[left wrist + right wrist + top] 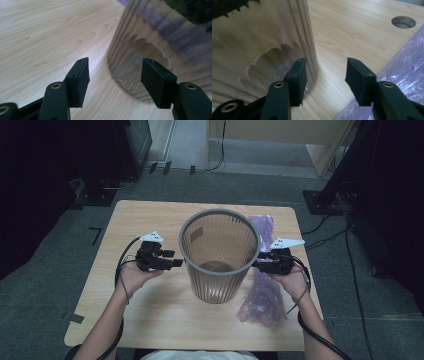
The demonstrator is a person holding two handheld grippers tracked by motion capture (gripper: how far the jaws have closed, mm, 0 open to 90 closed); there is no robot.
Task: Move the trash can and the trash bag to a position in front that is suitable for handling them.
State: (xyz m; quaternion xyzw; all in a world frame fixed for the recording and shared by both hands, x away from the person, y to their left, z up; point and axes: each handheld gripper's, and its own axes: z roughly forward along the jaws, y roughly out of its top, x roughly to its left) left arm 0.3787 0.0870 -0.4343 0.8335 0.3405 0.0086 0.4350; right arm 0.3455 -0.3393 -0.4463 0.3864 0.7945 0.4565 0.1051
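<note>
Pale wood table (150,310), and dead centre stands the ribbed clear bin (219,270). Purple bag (262,300) lies at its four o'clock. Left gripper (176,263) at nine, right gripper (260,261) at three, both jaws apart, holding nothing.

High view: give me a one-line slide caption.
Two open hand-held grippers, left gripper and right gripper, flank a translucent ribbed plastic wastebasket beside a crumpled purple plastic bag.
</note>
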